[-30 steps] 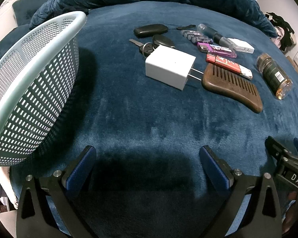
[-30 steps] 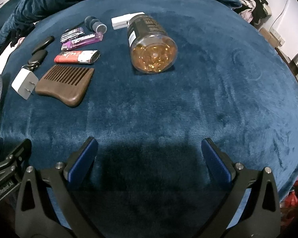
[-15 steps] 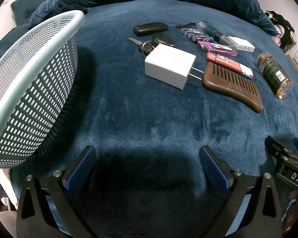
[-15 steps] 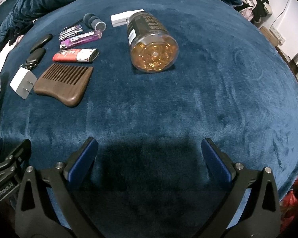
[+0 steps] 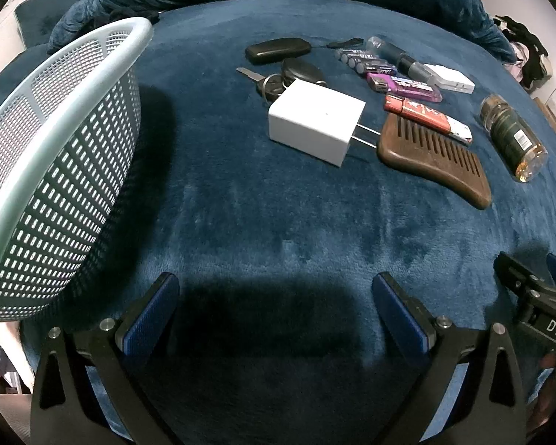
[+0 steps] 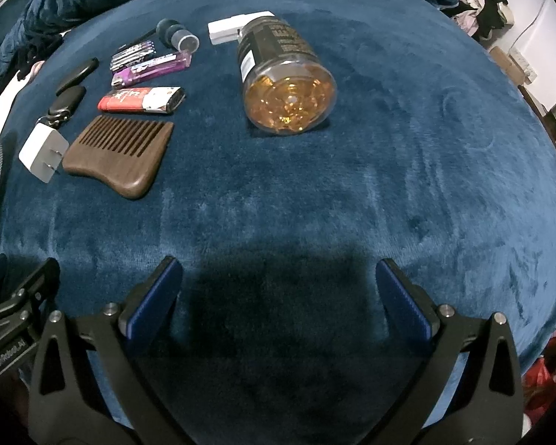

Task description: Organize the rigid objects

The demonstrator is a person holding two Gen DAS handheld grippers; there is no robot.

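Plastic: pale mesh basket sits left, interior hidden.
Loose items: white plug cube, brown wooden comb, amber capsule bottle lie on blue plush blanket; sorting seemingly unstarted.
Tongs: left gripper, right gripper gape empty.

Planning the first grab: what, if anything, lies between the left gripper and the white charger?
Nothing visible: only bare blue blanket lies between the open left gripper and the white charger. The basket stands off to the left.
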